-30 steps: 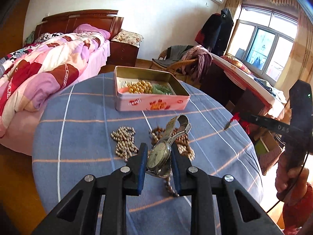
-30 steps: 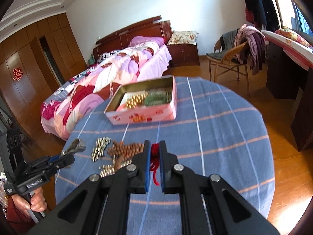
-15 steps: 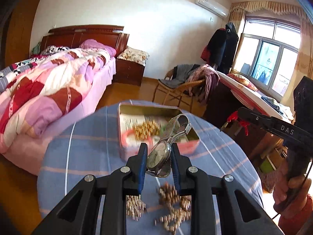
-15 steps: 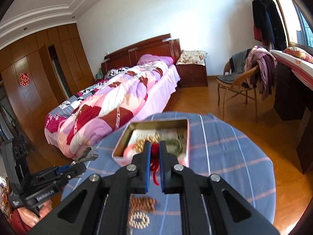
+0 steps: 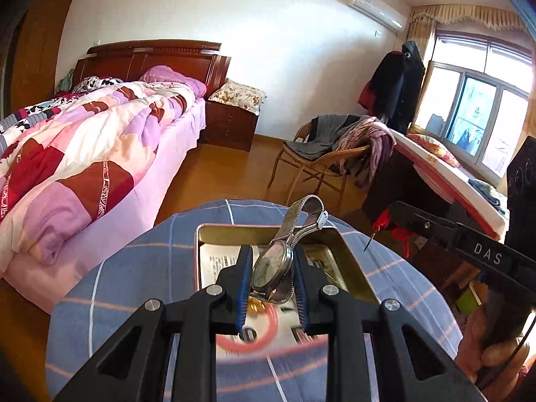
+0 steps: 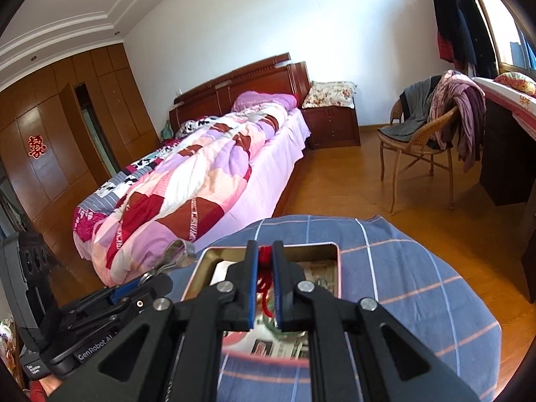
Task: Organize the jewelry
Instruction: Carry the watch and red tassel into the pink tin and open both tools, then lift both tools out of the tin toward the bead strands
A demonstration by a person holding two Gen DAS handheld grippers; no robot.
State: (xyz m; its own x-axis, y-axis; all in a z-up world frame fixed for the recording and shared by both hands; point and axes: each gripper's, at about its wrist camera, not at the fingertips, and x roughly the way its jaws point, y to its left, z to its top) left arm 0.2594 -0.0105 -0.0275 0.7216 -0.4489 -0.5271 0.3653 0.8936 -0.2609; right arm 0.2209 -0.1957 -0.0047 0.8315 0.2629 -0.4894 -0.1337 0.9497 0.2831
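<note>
My left gripper is shut on a silver wristwatch with a mesh band and holds it above the open pink tin box. My right gripper is shut on a red cord ornament and holds it over the same tin. The tin stands on a round table with a blue checked cloth. A pink ring and gold beads lie in the tin, partly hidden by the fingers. The right gripper also shows at the right of the left wrist view, the left one at the left of the right wrist view.
A bed with a pink patchwork quilt stands beyond the table at the left. A wicker chair with clothes and a dark desk stand at the right. The table's far edge drops to a wooden floor.
Both grippers have moved forward with their loads and now hang over the tin box. The loose beads on the cloth have passed out of view beneath them.
</note>
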